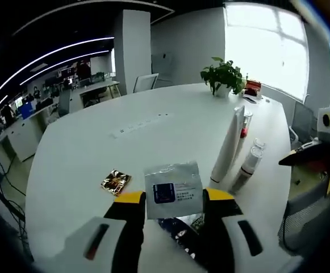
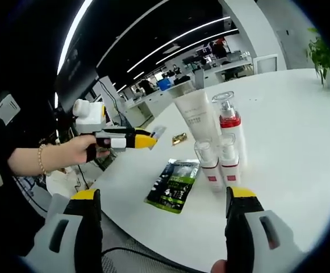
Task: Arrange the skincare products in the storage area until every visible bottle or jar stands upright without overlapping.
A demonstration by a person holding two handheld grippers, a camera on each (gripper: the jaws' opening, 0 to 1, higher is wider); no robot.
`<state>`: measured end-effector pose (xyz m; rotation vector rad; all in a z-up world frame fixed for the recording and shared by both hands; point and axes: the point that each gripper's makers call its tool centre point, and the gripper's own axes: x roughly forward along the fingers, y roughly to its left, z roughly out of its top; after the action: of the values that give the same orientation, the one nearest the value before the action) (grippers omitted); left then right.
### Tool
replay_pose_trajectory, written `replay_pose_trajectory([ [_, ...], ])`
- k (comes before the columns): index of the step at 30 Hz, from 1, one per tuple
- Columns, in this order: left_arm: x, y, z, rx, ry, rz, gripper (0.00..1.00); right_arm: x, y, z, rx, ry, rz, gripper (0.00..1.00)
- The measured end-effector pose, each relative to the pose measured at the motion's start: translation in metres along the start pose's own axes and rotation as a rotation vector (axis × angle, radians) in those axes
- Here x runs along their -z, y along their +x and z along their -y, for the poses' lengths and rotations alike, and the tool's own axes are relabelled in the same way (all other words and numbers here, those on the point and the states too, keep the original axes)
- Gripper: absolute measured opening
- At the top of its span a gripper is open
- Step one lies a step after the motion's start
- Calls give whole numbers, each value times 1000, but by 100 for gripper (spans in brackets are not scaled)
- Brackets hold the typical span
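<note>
Left gripper (image 1: 172, 199): you are pinching a silver sample sachet (image 1: 173, 189) between its jaws, holding it off the white desk (image 1: 85, 153) near the edge closest to you.
Right gripper (image 2: 162, 213): its jaws are standing wide apart with nothing between them, hovering over the near desk edge.
Upright group: a white tube (image 2: 197, 116), a red-banded pump bottle (image 2: 229, 122) and two small red-banded bottles (image 2: 210, 164) are standing touching or just beside each other, back from the near edge.
Flat items: a dark green sachet (image 2: 173, 185) is lying just beside the small bottles toward the near edge; a small gold packet (image 1: 116, 182) is lying apart, further in.
Handling: the sachets look light, thin and floppy, with slick foil, so you will likely need to grip them at a sealed edge; I judge they will not stand unaided.
Bottles: these look rigid and top-heavy; grip low on the body.
Risk: you are working close to the group, and a nudge could topple it.
</note>
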<state>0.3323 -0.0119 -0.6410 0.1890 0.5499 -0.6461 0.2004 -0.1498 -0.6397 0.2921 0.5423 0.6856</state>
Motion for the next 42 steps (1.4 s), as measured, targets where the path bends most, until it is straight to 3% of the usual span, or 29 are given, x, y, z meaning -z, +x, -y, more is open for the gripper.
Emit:
replay_pose_trajectory([
  [18,3,-51,25,14,5,68,45,-23,19,-36,-109,-20,22,82],
  [28,2,-71,39,10,44,93,45,-45,36,-56,-171,-25,38,70],
  [42,-6,-90,56,8,77,127,45,-53,57,-69,-218,-7,49,49],
])
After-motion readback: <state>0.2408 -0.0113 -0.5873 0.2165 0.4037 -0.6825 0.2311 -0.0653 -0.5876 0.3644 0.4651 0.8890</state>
